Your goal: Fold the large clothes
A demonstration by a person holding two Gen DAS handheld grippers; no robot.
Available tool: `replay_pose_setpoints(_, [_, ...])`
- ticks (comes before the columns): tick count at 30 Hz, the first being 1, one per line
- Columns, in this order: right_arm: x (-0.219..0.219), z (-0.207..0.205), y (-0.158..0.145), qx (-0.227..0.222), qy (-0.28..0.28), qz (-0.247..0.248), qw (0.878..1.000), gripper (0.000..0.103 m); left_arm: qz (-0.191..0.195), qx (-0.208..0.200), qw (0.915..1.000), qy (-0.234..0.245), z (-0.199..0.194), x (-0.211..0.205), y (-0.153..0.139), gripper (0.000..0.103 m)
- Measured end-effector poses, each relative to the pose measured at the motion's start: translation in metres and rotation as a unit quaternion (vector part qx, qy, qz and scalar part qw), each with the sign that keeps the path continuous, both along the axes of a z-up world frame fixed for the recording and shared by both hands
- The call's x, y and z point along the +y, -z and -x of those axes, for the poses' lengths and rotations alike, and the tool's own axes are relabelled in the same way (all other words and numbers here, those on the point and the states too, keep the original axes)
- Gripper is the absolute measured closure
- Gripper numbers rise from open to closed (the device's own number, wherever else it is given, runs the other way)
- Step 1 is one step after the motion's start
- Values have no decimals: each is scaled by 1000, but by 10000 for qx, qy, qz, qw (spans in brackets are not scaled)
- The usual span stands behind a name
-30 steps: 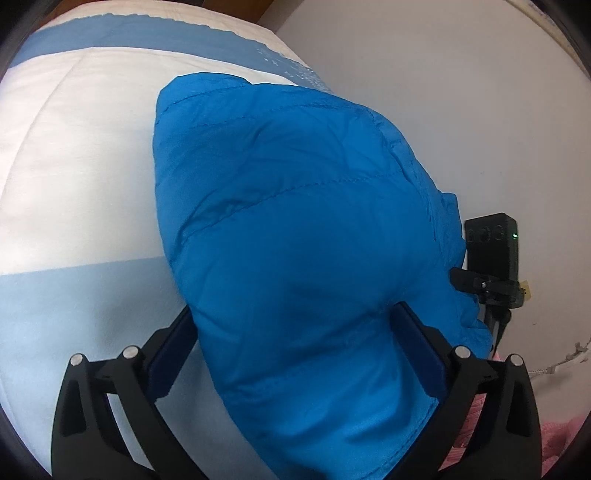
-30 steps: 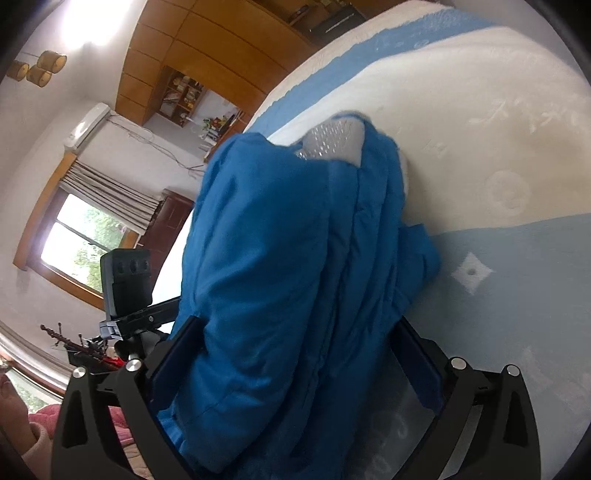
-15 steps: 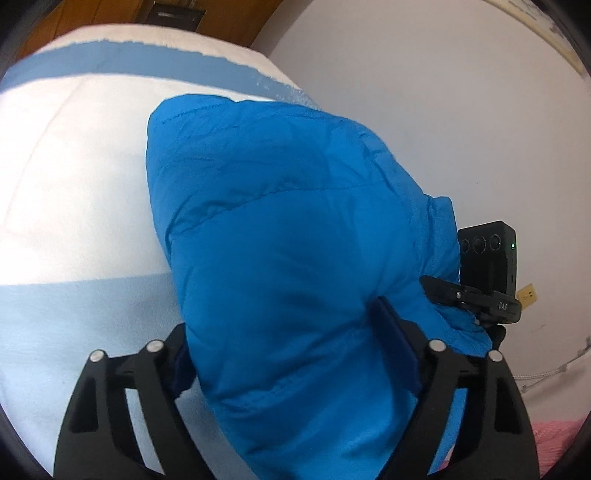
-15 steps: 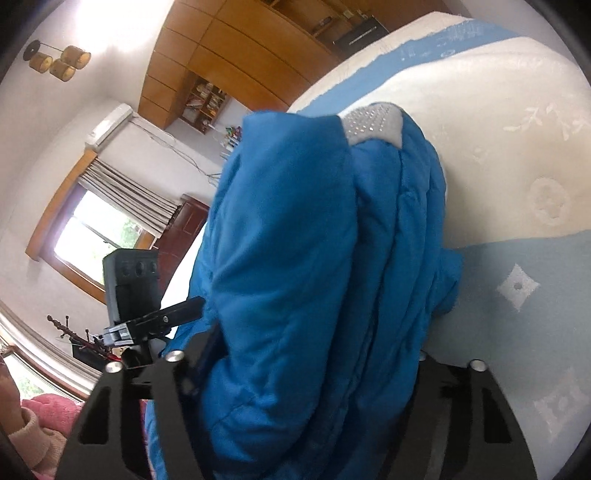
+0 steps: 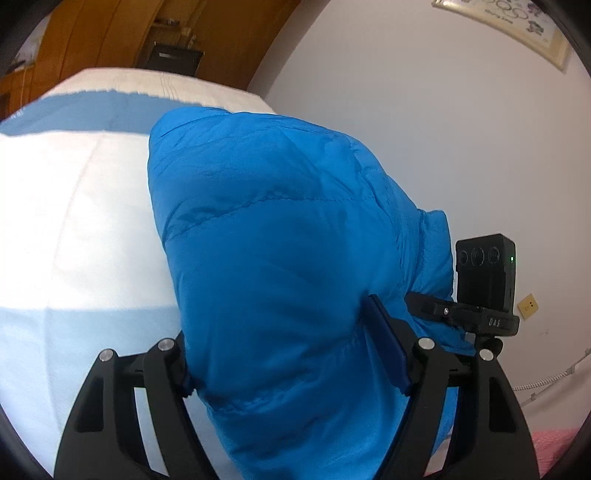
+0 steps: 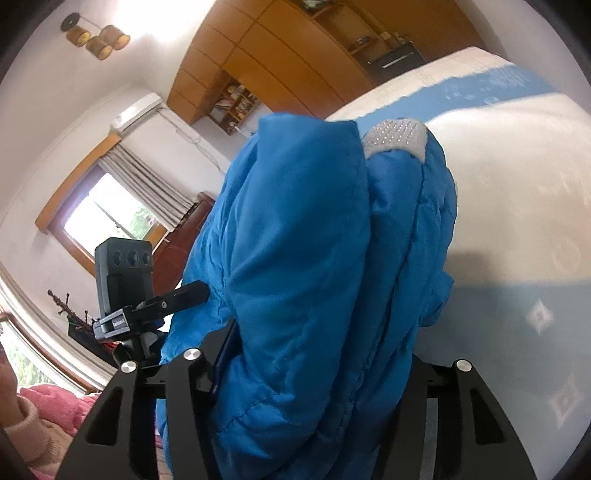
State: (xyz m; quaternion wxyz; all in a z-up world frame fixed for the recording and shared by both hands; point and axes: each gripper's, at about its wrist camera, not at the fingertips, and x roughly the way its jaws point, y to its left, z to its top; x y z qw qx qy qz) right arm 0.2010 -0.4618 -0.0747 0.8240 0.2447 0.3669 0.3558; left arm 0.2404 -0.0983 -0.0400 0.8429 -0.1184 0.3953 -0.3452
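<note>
Garment: bright blue quilted puffer jacket (image 5: 280, 258), bundled into a thick folded mass, raised above the bed at its near end. The far end appears to reach down to the bed; contact there cannot be confirmed.
Garment detail: a grey patch studded with small shiny dots (image 6: 397, 136) shows at the top of the bundle in the right wrist view.
Left claw (image 5: 280, 365): black two-finger frame with dark blue pads. Jaws are closing, with the jacket between them. The right-hand pad (image 5: 388, 347) presses into the padding; the other pad is mostly hidden behind the fabric. The bulk held keeps the jaws fairly wide.
Right claw (image 6: 314, 373): black frame, jaws closing around a thick fold of the same jacket. One dark pad (image 6: 223, 354) lies against the fabric; the opposite finger is covered by the bundle.
Bed: mattress with a white and pale blue quilted cover (image 5: 74, 229), directly beneath the jacket; pale diamond motifs (image 6: 539, 315) mark the blue band.
Mounted device: a small black camera unit on a clamp (image 5: 484, 273), fixed beside each claw; the left view shows a green light on it.
Person: a pink knitted sleeve (image 6: 44, 417) at the lower left edge of the right wrist view.
Surroundings: wooden wardrobe units (image 6: 295, 48), curtained window (image 6: 107, 214), wall air conditioner (image 6: 136, 110), framed picture (image 5: 509, 22) on a white wall.
</note>
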Motion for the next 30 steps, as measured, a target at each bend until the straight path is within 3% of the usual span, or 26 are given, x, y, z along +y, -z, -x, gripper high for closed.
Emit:
replay_pose_setpoints(6, [18,-48,-19,-85,-363,191,9991,48,64,-132,9992,-367,-27,28,-14,28])
replay_pose_setpoints(13, [63,-118,-25,86,-765,346,9964,48,21,42,9972,-749,-72,54,-8,28])
replay_pose_setpoints(21, [85,-175,-13,338,-949,383,9942,48,-26,245,9949,-975,-118,82,0,28])
replay_pose_setpoints(30, [99,-216,15,729,-940,356,9923,47,60,680,9926,-1008,-157,114,39,28])
